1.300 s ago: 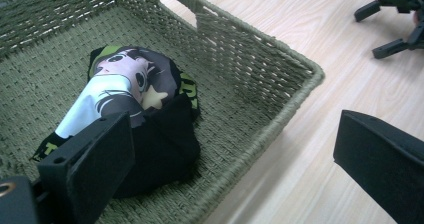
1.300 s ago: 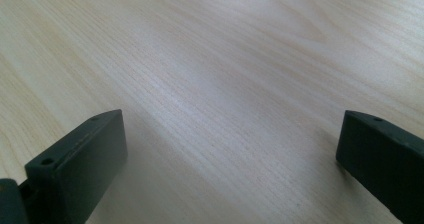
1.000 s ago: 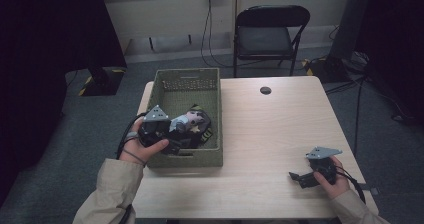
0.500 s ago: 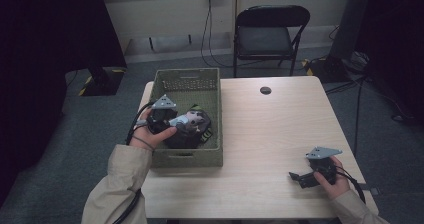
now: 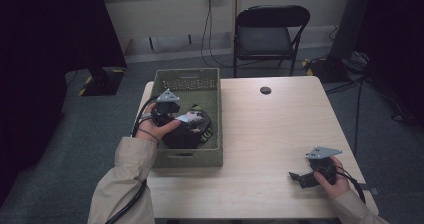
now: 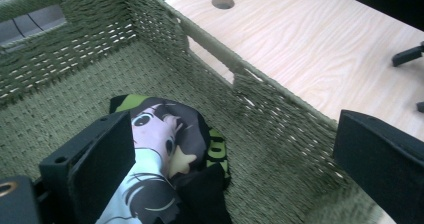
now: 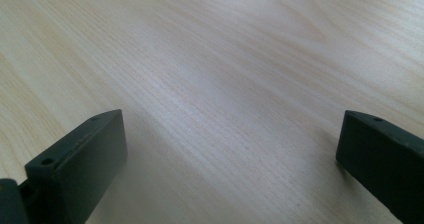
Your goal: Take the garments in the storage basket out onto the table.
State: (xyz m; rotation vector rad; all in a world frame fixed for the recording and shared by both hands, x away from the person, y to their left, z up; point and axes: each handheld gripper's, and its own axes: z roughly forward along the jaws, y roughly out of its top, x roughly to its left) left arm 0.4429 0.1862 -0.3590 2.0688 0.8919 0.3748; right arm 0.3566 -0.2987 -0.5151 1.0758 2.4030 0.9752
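Nearest the person, the right gripper [image 5: 306, 176] rests low on the pale wood-grain table [image 5: 280, 134] near its front right corner, jaws spread wide with nothing between them but bare tabletop; it touches no object. Farther in, the left gripper [image 5: 172, 115] hangs inside the olive-green woven rectangular basket [image 5: 210, 84] at the table's left edge, jaws likewise wide apart. Its left jaw lies against or just over the crumpled black fabric item printed with a cartoon face and lime-green lettering [image 6: 165, 149]; the right jaw stands out over the basket's table-side wall, so nothing is clamped yet. The fabric lies bunched on the basket floor, toward the near half. It looks soft, light and limp: likely to sag and unfold when lifted, not fragile or slippery. A raised fold at the top of the bundle seems the best place to pinch. Beyond, a round cable hole [image 5: 265, 90] marks the table's far edge.
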